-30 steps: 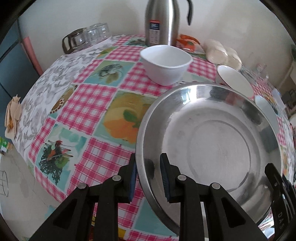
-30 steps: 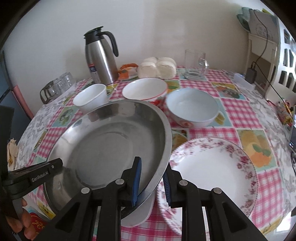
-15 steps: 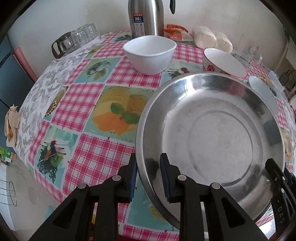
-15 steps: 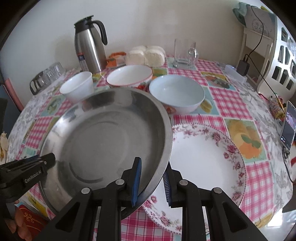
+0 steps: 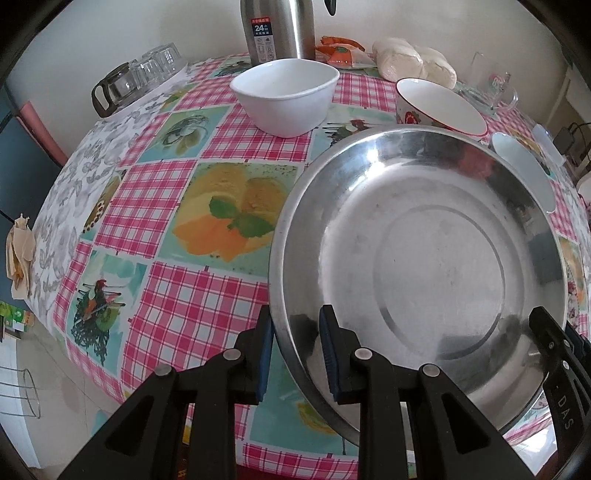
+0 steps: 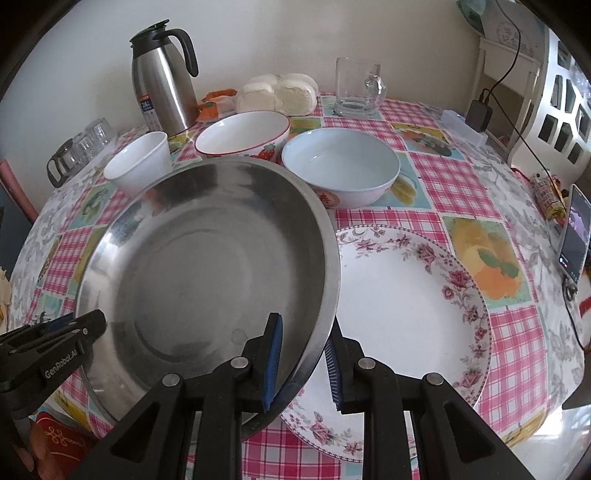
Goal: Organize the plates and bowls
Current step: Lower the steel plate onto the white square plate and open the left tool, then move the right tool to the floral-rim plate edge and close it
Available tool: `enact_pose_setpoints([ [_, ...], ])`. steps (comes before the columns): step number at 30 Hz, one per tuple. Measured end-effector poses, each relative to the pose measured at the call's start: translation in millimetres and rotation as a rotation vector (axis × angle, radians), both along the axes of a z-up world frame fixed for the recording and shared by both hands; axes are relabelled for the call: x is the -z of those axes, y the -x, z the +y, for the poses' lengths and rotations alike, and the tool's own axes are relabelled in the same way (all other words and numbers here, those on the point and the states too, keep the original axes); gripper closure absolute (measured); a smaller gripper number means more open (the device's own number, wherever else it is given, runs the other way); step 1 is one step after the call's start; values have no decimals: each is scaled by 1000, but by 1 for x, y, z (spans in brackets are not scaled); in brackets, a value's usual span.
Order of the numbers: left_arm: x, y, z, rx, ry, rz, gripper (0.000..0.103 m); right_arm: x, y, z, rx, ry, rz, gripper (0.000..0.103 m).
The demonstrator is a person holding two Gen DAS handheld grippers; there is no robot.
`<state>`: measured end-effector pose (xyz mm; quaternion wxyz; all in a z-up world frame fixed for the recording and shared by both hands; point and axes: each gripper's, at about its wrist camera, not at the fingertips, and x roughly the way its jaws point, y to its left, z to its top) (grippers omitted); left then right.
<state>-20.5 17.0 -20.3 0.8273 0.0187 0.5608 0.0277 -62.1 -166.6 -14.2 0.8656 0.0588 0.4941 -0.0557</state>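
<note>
The tall steel thermos jug (image 5: pixel 277 27) at twelve o'clock bears a "24" label. The round, shiny stainless-steel basin (image 5: pixel 424 251) hangs over the checked oilcloth table (image 5: pixel 155 192), clamped by the "GenRobot.AI"-marked left gripper (image 5: pixel 296 352) at seven o'clock and the right gripper (image 6: pixel 303 363) at five, partly above the flowered white porcelain plate (image 6: pixel 406 295).

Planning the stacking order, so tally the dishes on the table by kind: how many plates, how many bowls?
Plates: 2, the steel plate clamped at its rim by both grippers and the floral plate.
Bowls: 3, the small white bowl, the red-rimmed bowl and the pale blue bowl.
Total: 5
</note>
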Motion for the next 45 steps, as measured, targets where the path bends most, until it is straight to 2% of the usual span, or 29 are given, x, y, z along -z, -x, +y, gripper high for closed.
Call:
enact_pose_setpoints([
  [7, -12, 1, 4, -23, 19, -61, 59, -5, 2, -10, 45, -35, -21, 76],
  [9, -15, 1, 5, -28, 25, -77, 50, -8, 3, -13, 59, -38, -37, 73],
  [11, -16, 1, 5, -36, 25, -80, 38, -10, 4, -14, 67, -40, -48, 55],
  [12, -15, 1, 6, -40, 22, -78, 38, -10, 4, -14, 68, -41, -50, 39],
  [13, -15, 1, 6, -43, 18, -78, 38, -11, 4, -13, 67, -41, -53, 35],
  [15, -14, 0, 7, -49, 8, -76, 36, -11, 3, -12, 57, -34, -54, 33],
  [17, -13, 0, 7, -50, -4, -77, 23, -10, 2, -9, 41, -28, -52, 28],
  [19, -13, 0, 6, -47, -15, -84, 17, -10, 1, -6, 24, -18, -54, 22],
  [25, -15, 2, 3, -31, -34, -110, 8, -11, 2, -3, 5, 6, -81, 2],
  [37, -20, 3, 10, -65, 22, -141, 4, -10, 2, -18, 55, 1, -71, 0],
  [41, -29, 7, 5, -43, 112, -190, 4, -12, 5, -39, 122, 7, -71, 0],
  [45, -33, 8, -8, 13, 165, -204, 3, -13, 11, -65, 205, 13, -75, 0],
])
